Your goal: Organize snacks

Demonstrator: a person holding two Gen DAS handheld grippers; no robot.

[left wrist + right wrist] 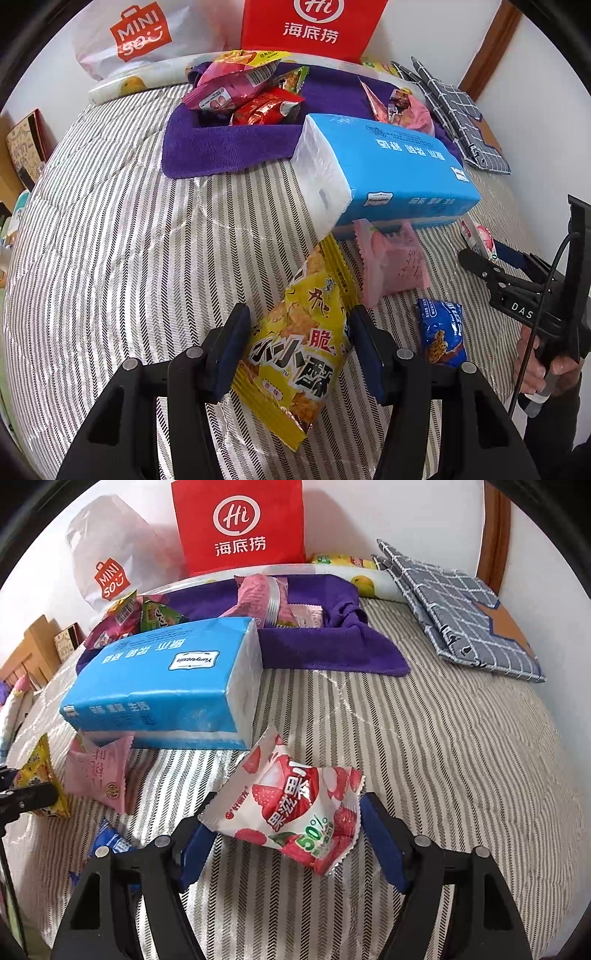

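Observation:
My left gripper is shut on a yellow snack bag, its pads pressed on both sides. My right gripper is shut on a white and red lychee jelly packet; it also shows in the left wrist view. A purple cloth basket at the back holds several snack packets. A pink packet and a blue packet lie on the striped bed.
A blue tissue pack lies in front of the basket. A red bag and a white Miniso bag stand against the wall. Grey checked cloths lie at the right. A rolled mat lies behind the basket.

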